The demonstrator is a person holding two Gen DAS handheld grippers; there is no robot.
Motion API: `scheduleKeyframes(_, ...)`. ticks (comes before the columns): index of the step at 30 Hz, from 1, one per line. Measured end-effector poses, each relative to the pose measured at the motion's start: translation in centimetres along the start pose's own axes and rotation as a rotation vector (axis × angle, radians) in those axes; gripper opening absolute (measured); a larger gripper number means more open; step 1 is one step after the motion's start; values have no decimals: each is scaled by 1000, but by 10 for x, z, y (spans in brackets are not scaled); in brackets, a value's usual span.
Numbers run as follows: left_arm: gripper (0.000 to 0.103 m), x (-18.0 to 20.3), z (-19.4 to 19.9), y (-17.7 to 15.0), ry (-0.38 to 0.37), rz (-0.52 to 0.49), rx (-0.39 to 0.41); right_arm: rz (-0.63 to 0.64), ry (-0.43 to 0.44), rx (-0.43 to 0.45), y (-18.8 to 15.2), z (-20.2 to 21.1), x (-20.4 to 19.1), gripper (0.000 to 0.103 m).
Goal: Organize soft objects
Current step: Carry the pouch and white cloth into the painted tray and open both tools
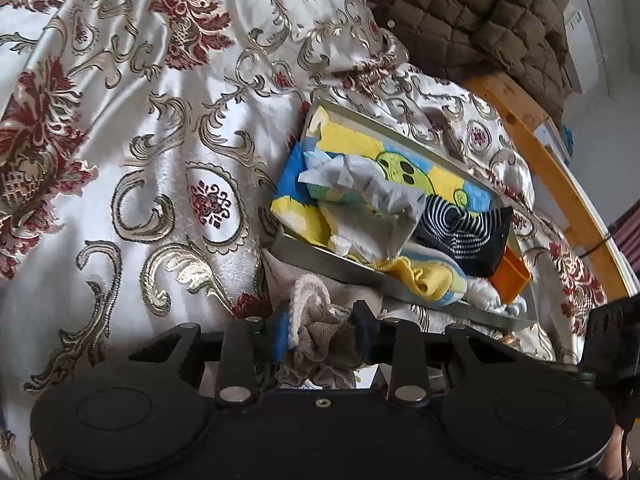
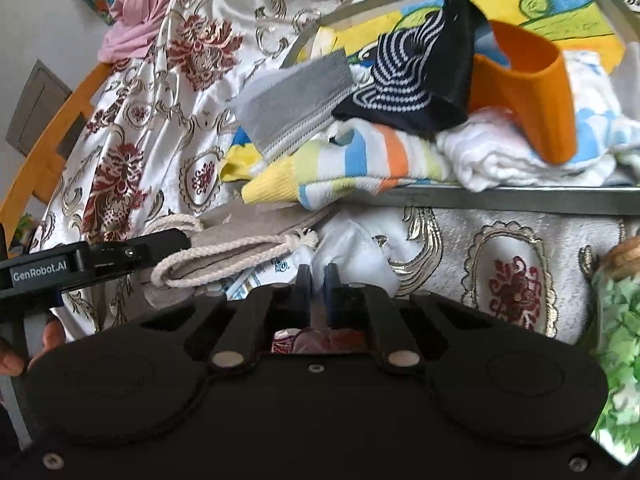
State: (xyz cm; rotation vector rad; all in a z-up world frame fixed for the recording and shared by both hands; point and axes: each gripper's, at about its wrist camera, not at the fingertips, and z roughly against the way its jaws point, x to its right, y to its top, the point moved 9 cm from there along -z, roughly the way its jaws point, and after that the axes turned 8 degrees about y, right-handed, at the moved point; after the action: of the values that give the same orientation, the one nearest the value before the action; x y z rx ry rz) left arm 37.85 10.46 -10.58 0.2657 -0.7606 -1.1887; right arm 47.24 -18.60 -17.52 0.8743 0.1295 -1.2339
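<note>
My left gripper point(image 1: 320, 330) is shut on a beige drawstring bag point(image 1: 320, 344), bunched between its fingers just in front of a metal tray point(image 1: 328, 266). The tray holds a yellow-and-blue cloth point(image 1: 360, 144), a grey-and-white cloth point(image 1: 372, 196), a navy striped sock point(image 1: 460, 228), an orange sock point(image 1: 512, 276) and a pastel striped sock point(image 1: 432, 284). In the right wrist view the bag point(image 2: 240, 250) lies flat below the tray's rim point(image 2: 500, 198), with the left gripper point(image 2: 160, 246) on its left end. My right gripper point(image 2: 318, 280) is shut on a white cloth point(image 2: 352, 256) beside the bag.
Everything rests on a white bedspread point(image 1: 160, 160) with gold and red floral patterns. A wooden bed frame point(image 1: 540, 152) curves along the right, with a brown quilted jacket point(image 1: 480, 12) at the top. A pink garment point(image 2: 136, 20) and a jar with green contents point(image 2: 618, 320) show in the right wrist view.
</note>
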Motion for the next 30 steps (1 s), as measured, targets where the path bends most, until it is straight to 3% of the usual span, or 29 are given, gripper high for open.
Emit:
scheduleKeyframes(12, 34, 4, 45, 17, -12, -38, 128, 31, 0, 126, 4, 41, -17, 0)
scheduleKeyframes(17, 34, 0, 66, 25, -72, 29, 251, 18, 11, 190, 6, 67, -21, 0)
scheduleKeyframes(24, 34, 24, 83, 38, -123, 11, 448, 57, 48, 278, 18, 103, -38, 0)
scheduleKeyframes(30, 34, 36, 82, 40, -146, 7, 512, 50, 62, 330, 33, 122, -38, 0)
